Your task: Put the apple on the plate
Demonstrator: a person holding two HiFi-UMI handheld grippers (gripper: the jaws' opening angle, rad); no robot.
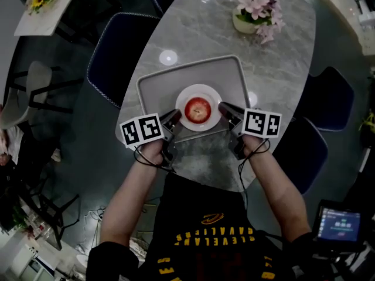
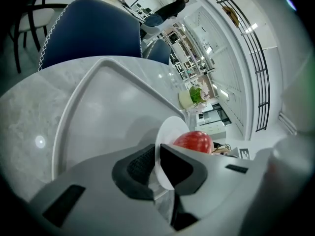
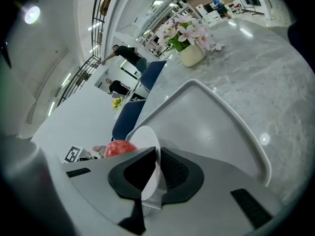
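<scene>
One oval marble table [image 1: 281, 69] fills the head view. Three blue chairs [image 1: 120, 45] show clearly around it, one at the left and two at the right. On the table lies one grey tray [image 1: 153, 89] with a raised rim, and well beyond it stands one flower pot [image 1: 246, 22] with pink flowers.

Over the near part of the tray is one white plate [image 1: 186, 93]. I cannot tell if it rests on the tray or is lifted a little. The one red apple [image 1: 198, 109] sits in the middle of the plate, between the two grippers and touching neither of them.

The left gripper [image 1: 173, 119] has its jaws almost together, and they pinch the left edge of the plate [image 2: 170, 132]. In the left gripper view the apple [image 2: 193, 140] shows just behind these jaws.

The right gripper [image 1: 225, 111] is closed in the same way on the right edge of the plate [image 3: 145, 136], and the apple [image 3: 118, 147] lies just beyond it.
</scene>
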